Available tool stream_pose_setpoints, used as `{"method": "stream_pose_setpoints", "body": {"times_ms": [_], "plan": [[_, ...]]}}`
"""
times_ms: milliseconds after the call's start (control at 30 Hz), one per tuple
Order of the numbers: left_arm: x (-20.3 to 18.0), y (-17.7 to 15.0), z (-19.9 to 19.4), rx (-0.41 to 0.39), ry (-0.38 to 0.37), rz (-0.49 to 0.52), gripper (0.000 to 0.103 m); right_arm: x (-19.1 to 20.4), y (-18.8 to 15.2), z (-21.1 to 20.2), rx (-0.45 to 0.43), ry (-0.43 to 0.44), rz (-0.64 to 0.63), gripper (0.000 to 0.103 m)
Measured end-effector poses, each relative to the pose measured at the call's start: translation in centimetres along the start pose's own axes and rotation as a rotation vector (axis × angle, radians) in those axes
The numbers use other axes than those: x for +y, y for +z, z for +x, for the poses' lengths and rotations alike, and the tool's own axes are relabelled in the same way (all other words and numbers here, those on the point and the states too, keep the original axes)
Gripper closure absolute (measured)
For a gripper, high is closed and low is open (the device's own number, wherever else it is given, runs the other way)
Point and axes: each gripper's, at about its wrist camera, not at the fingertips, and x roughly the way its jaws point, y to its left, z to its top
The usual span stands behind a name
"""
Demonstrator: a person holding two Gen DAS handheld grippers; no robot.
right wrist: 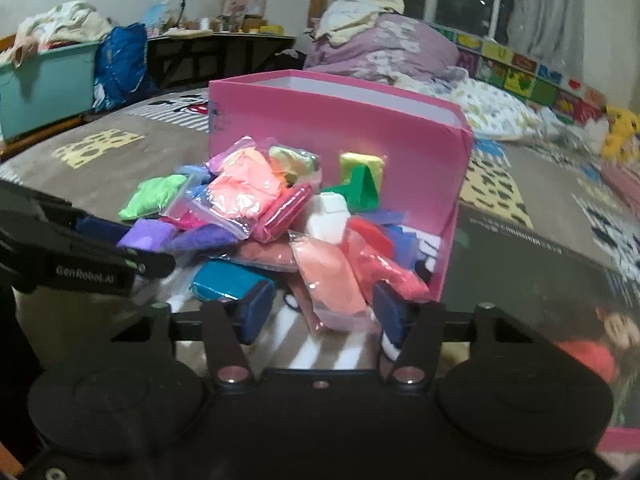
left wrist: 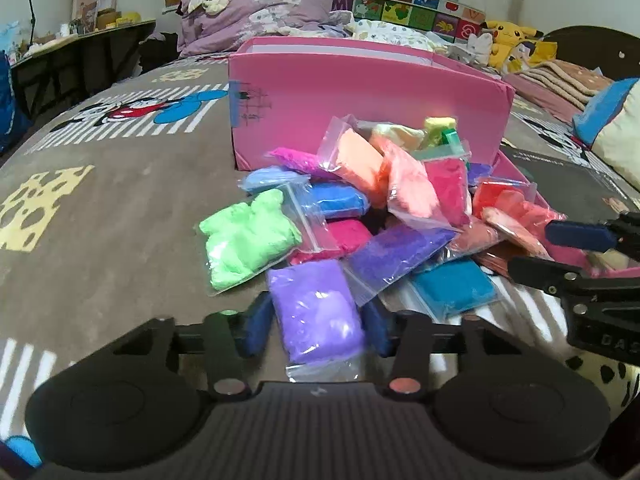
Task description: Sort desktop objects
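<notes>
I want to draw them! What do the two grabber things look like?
Each hand-held gripper, the left and the right, is black, with round housings on each side, two silver bolts, and two fingers tipped with dark blue pads. The left one carries white lettering on its side.

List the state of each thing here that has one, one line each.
left gripper: shut on the light purple bag.
light purple bag: sealed, lying flat, clamped between the pads.
right gripper: jaws either side of the salmon bag, grip unclear.
salmon bag: sealed, lying at the pile's front.
pink box: open-topped, upright behind the pile.
light green bag: sealed, lying untouched.
</notes>
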Motion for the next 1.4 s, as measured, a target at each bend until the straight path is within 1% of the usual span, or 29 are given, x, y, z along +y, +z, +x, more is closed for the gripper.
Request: {"method": "stream_pose_setpoints", "body": {"times_ms": [67, 333, 400, 467, 567, 767, 800, 833, 867, 900, 967, 1033, 1100, 1300, 1400], "plan": [[0.1, 0.1, 0.0, 0.002, -0.005, -0.003, 0.06, 0.1, 0.0, 0.4, 0.003, 0.001, -0.02, 0.058], [1.0, 0.4, -0.8, 0.003, -0.03, -0.057, 0.062, 0.2, -0.4, 0.5, -0.019, 0.0, -0.02, 0.059], [1.1, 0.5, -1.1, 0.0, -0.029, -0.065, 0.062, 0.2, -0.6, 0.6, -0.02, 0.0, -0.028, 0.062], [1.0, 0.7, -1.2, 0.0, -0.026, -0.066, 0.062, 0.1, -0.6, 0.8, -0.02, -0.003, -0.025, 0.071], [1.1, 0.8, -1.4, 0.012, -0.043, -0.089, 0.062, -0.1, -0.7, 0.9, -0.031, 0.001, -0.003, 0.071], [0.6, 1.6, -2.6, -0.005, -0.04, -0.075, 0.062, 0.0, -1.0, 1.0, -0.047, 0.01, 0.006, 0.071], [0.5, 1.7, -2.7, -0.007, -0.042, -0.078, 0.062, 0.0, -1.0, 1.0, -0.05, 0.01, 0.011, 0.072], [0.5, 1.9, -2.9, -0.009, -0.046, -0.082, 0.062, -0.1, -0.9, 1.0, -0.054, 0.012, 0.015, 0.078], [0.4, 2.0, -3.1, -0.011, -0.049, -0.085, 0.062, -0.2, -0.9, 0.9, -0.058, 0.015, 0.018, 0.082], [0.4, 2.2, -3.3, -0.013, -0.051, -0.088, 0.062, -0.3, -0.8, 0.9, -0.061, 0.016, 0.02, 0.083], [0.3, 2.5, -3.6, -0.018, -0.053, -0.091, 0.062, -0.8, -0.6, 0.6, -0.072, 0.024, 0.039, 0.091], [0.2, 3.0, -4.1, -0.029, -0.046, -0.084, 0.062, -1.5, -0.5, 0.4, -0.082, 0.043, 0.079, 0.095], [0.1, 3.5, -4.5, -0.039, -0.041, -0.076, 0.062, -2.5, -0.5, 0.1, -0.094, 0.075, 0.141, 0.095], [-0.3, 5.2, -5.1, -0.066, -0.03, -0.046, 0.062, -6.6, -1.7, 0.6, -0.083, 0.226, 0.454, 0.095], [-0.5, 6.4, -5.2, -0.08, -0.027, -0.03, 0.062, -7.6, -2.2, 0.7, -0.087, 0.251, 0.526, 0.095]]}}
